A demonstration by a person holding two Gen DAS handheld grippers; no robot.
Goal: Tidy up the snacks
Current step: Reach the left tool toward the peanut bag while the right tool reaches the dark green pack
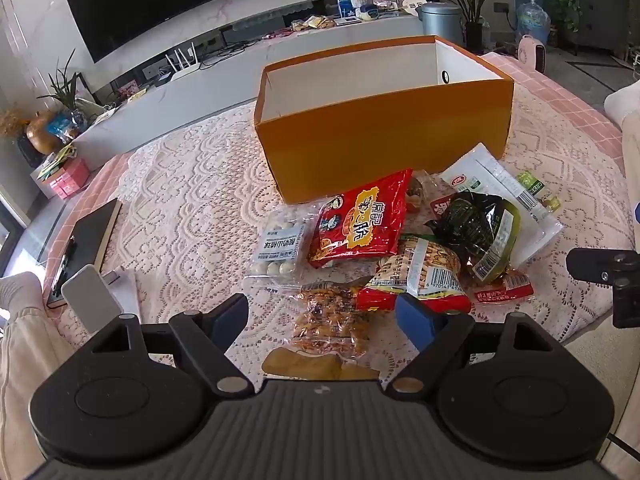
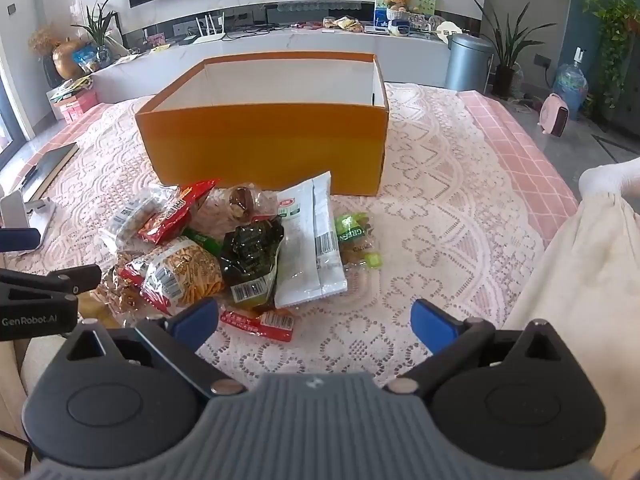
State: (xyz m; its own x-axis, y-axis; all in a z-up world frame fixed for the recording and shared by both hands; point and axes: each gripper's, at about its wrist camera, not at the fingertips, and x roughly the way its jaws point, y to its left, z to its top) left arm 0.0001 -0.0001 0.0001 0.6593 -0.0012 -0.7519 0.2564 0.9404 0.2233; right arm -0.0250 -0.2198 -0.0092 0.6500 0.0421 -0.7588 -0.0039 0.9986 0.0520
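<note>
An open orange box (image 1: 384, 132) (image 2: 272, 148) with a white inside stands on the lace tablecloth; I see nothing in it. A pile of snack packets lies in front of it: a red bag (image 1: 360, 220), a clear pack of white balls (image 1: 278, 252), a clear peanut pack (image 1: 332, 324), a dark green bag (image 2: 250, 256), a white pouch (image 2: 312, 240), a small green packet (image 2: 356, 242). My left gripper (image 1: 324, 320) is open just above the peanut pack. My right gripper (image 2: 316, 324) is open, empty, near the pile's front right.
A black notebook (image 1: 86, 240) and a phone stand (image 1: 90, 300) lie at the table's left. The other gripper shows at the right edge of the left wrist view (image 1: 612, 276). A TV console and a grey bin (image 2: 466, 62) stand behind the table.
</note>
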